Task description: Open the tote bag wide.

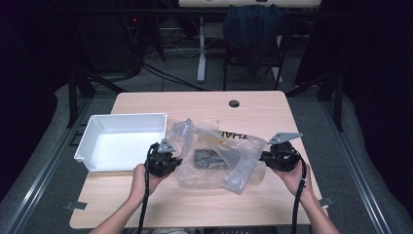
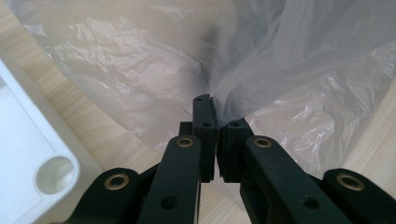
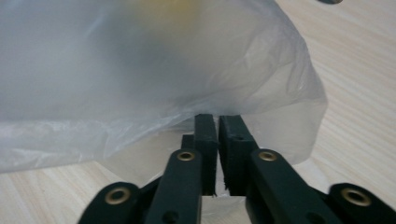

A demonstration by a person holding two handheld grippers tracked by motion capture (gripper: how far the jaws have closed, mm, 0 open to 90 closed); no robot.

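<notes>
The worktop [image 1: 272, 105] carries a white bin [image 1: 122, 140] near its left edge. Just right of it, mid-worktop, lies a clear plastic bag [image 1: 214, 158]; something dark inside is too blurred to name. My left gripper [image 2: 214, 105] and right gripper [image 3: 218, 122] are each clamped on the film.

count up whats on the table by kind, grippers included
white bin: 1
clear plastic bag: 1
dark item inside the bag: 1
grippers: 2, left gripper and right gripper, each pinching the bag
total: 5
</notes>
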